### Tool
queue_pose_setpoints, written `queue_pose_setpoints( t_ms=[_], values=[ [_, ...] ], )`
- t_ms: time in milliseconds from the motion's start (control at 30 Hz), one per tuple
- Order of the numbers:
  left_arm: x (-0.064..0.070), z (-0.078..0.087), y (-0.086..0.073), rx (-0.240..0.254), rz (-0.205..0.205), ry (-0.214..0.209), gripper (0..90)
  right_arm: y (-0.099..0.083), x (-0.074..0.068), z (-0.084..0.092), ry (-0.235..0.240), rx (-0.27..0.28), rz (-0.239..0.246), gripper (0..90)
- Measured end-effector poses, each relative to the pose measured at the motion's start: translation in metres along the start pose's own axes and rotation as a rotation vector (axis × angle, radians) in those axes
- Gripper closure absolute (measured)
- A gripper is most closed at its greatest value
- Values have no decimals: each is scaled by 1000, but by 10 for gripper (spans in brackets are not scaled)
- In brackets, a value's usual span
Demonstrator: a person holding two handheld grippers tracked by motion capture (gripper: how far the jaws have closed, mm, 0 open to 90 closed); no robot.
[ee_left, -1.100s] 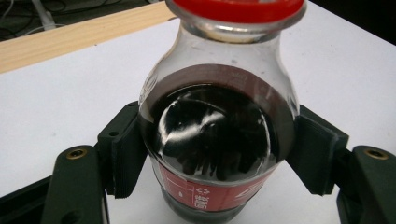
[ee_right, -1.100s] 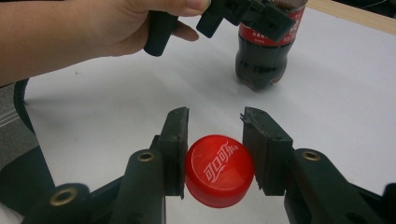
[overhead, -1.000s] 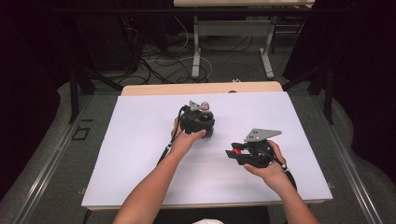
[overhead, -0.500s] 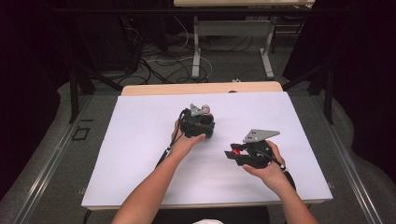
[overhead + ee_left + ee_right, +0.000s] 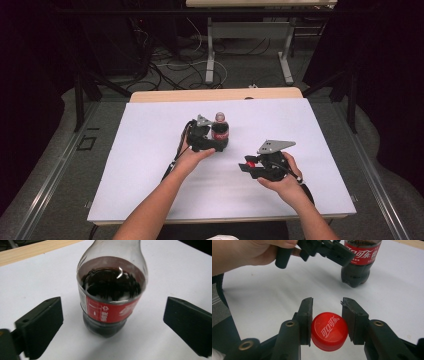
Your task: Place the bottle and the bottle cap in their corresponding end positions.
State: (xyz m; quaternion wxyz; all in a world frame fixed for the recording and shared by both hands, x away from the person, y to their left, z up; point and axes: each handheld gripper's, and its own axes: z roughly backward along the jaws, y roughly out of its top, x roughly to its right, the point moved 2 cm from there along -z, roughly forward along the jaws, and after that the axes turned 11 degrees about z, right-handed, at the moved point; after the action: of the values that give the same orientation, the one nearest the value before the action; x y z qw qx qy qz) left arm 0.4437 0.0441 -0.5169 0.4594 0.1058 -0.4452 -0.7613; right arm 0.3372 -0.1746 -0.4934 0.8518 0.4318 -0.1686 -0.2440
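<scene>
A cola bottle (image 5: 220, 129) with a red label stands upright at the middle of the white table (image 5: 140, 150), half full of dark drink. My left gripper (image 5: 214, 137) is open, and its jaws stand wide apart on either side of the bottle (image 5: 112, 295) without touching it. To the right, my right gripper (image 5: 247, 166) hangs just above the table, shut on a red bottle cap (image 5: 329, 331) with white lettering. The right gripper view looks past the cap to the bottle (image 5: 359, 265) and the left gripper (image 5: 324, 251) beyond it.
The white sheet covers the table, with a wooden edge (image 5: 215, 94) at the far side. Beyond it are a table leg frame (image 5: 210, 50) and loose cables (image 5: 170, 62) on the floor. Forearms enter from the near edge.
My left gripper has drawn back slightly to the left, so the bottle now stands plainly beside it. My right gripper with the cap has hardly moved.
</scene>
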Motion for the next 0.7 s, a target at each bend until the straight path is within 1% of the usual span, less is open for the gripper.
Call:
queue_pose_setpoints(
  t_ms=[33, 100, 133, 200, 267, 300, 333, 367, 400, 433, 500, 533, 633, 667, 700],
  values=[
    [2, 3, -1, 9, 33, -13, 7, 0, 0, 0, 3, -7, 3, 613],
    [1, 12, -4, 7, 39, -19, 7, 0, -1, 0, 7, -8, -4, 612],
    [1, 15, -6, 14, 50, -27, 7, 0, -1, -1, 7, -8, -5, 612],
    [0, 23, -9, 22, 54, -42, 7, 0, -1, -1, 5, -9, -2, 613],
    [0, 32, -13, 30, 69, -57, 7, -1, -1, -2, 9, -11, -1, 612],
    [-1, 36, -15, 25, 67, -51, 7, -1, -1, -2, 8, -14, -2, 612],
    [-1, 40, -17, 23, 74, -42, 7, -1, -1, -3, 15, -15, 3, 612],
    [-2, 43, -19, 22, 71, -30, 7, -1, -1, -4, 10, -10, -3, 612],
    [-3, 47, -20, 18, 78, -25, 7, -1, -1, -4, 7, -10, -3, 612],
    [-6, 51, -21, 21, 88, -31, 7, -1, -1, -4, 6, -13, -4, 613],
    [-8, 58, -23, 39, 137, -46, 7, -1, -1, -5, 14, -21, 6, 612],
    [-9, 62, -24, 45, 140, -41, 7, -1, -2, -6, 10, -18, -1, 613],
    [-12, 71, -26, 57, 140, -26, 7, -1, -2, -9, 15, -25, 6, 612],
    [-13, 75, -28, 60, 144, -25, 7, -2, -3, -10, 16, -23, -2, 613],
    [-15, 78, -29, 70, 142, -21, 7, -2, -2, -12, 21, -26, 12, 613]
  ],
)
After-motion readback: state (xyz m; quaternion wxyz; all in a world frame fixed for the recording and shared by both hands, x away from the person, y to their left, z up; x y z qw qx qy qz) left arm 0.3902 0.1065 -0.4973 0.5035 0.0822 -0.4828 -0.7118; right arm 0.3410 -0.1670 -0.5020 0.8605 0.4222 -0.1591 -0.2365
